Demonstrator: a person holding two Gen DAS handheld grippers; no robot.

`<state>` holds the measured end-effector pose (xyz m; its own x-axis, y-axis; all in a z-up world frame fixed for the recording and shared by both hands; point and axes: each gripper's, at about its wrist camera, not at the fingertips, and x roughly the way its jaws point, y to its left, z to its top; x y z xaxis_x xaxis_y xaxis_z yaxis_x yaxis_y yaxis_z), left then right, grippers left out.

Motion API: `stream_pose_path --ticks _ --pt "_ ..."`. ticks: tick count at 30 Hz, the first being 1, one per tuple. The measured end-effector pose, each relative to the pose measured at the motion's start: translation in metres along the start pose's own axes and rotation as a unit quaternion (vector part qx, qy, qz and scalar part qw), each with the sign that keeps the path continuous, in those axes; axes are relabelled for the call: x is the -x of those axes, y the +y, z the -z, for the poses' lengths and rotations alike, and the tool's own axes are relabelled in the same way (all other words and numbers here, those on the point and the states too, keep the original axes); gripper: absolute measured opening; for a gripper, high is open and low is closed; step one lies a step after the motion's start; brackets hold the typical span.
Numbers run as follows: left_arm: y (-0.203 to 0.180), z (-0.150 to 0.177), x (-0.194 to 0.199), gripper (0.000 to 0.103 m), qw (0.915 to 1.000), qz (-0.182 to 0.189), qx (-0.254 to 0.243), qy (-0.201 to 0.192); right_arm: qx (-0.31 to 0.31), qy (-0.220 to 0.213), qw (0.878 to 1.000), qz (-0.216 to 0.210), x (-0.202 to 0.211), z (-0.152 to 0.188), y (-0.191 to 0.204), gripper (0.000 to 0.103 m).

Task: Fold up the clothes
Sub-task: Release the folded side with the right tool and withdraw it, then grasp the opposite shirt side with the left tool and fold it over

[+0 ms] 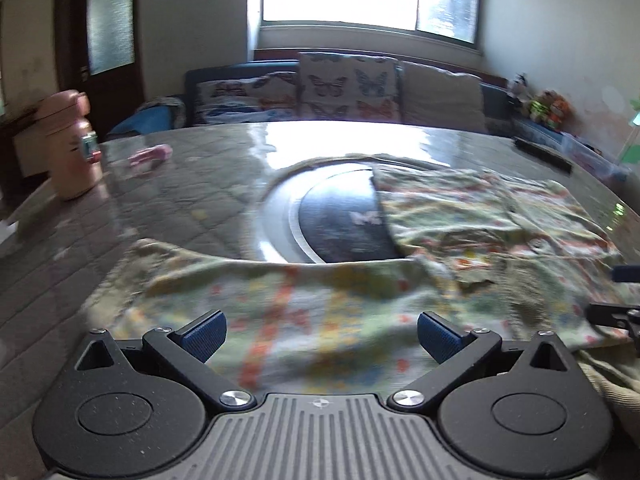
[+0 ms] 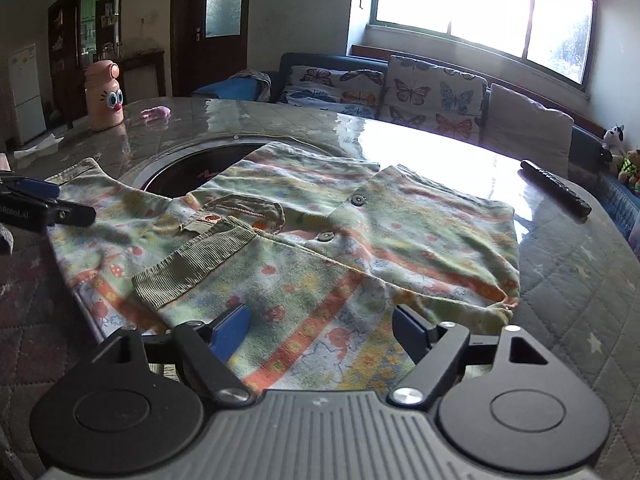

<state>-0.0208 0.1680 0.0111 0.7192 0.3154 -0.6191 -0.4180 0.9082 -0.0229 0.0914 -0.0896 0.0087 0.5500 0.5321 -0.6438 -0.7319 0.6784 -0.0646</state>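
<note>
Item: patterned garment [image 2: 304, 248], pale green with orange bands and small printed figures, two dark buttons, ribbed olive cuff [image 2: 192, 268] folded across its front. Lies spread on the round table [image 2: 568, 280], near the edge closest to both cameras, its far part draped over the dark round inset [image 1: 340, 224] at the table's centre.

Left gripper [image 1: 322, 336]: jaws released, blue pads [image 1: 204, 334] wide apart above the garment's near hem, nothing clamped.

Right gripper [image 2: 320, 328]: jaws released, pads spread over the cloth without pinching it.

Other items on the table: pink bottle [image 2: 103, 96] with cartoon eyes, upright at the far left edge; small pink object [image 2: 157, 114] just beside it; black remote [image 2: 556, 194] near the far right edge.

Background: sofa [image 2: 332, 76] with butterfly cushions [image 2: 436, 96] beyond the table's far edge, under the window [image 2: 480, 4].
</note>
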Motion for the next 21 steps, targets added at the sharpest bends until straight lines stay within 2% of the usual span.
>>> stream_pose_path --ticks 6,9,15,20,21 --pt "0.049 0.002 0.003 0.1 0.9948 -0.085 0.056 -0.014 -0.004 -0.006 1.0 0.002 0.005 -0.001 -0.003 0.082" --pt "0.073 0.001 0.002 0.089 0.9898 -0.11 0.09 -0.009 -0.007 -0.008 1.0 0.001 0.006 -0.001 -0.004 0.082" --pt "0.104 0.001 -0.004 0.069 0.981 -0.135 0.139 0.004 -0.009 -0.01 1.0 -0.003 0.007 -0.002 -0.002 0.082" --pt "0.107 0.002 -0.005 0.057 0.9806 -0.14 0.138 0.0 -0.014 -0.009 1.0 -0.003 0.008 -0.001 -0.003 0.082" --pt "0.107 0.002 -0.005 0.049 0.981 -0.138 0.136 -0.002 -0.015 -0.009 1.0 -0.003 0.008 -0.001 -0.003 0.082"
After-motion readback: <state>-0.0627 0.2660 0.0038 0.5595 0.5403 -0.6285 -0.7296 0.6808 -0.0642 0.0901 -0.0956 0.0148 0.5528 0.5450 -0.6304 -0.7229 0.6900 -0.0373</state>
